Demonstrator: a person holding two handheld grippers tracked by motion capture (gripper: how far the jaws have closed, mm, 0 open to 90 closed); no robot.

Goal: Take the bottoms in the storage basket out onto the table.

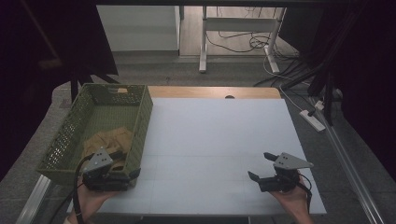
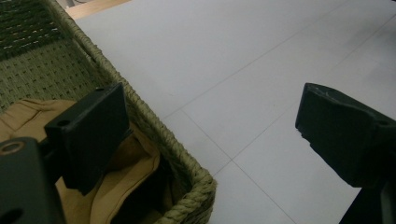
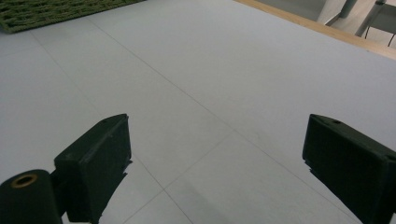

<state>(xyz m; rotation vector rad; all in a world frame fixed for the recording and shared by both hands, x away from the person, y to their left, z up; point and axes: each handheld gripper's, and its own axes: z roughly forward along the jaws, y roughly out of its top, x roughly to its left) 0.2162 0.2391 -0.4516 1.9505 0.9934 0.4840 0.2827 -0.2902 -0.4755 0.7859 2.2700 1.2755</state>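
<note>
A green woven basket [image 1: 140, 116] stands on the left part of the white table [image 1: 219, 135], with a crumpled tan cloth [image 1: 109, 138] lying in its near end. My left gripper [image 1: 127, 164] is open at the basket's near right corner. In the left gripper view its jaws [image 2: 212, 126] straddle the basket rim [image 2: 156, 128]: one jaw is over the tan cloth [image 2: 116, 191], the other over the bare table. Nothing is pressed between them. My right gripper [image 1: 261, 166] is open low over the table's near right, and its jaws [image 3: 217, 158] are empty.
A wooden strip [image 1: 212, 91] runs along the table's far edge. Beyond it stand desk legs [image 1: 203, 42] with cables on the floor, and a power strip [image 1: 313, 120] lies off the table's right side. The basket's edge [image 3: 46, 11] appears far off in the right gripper view.
</note>
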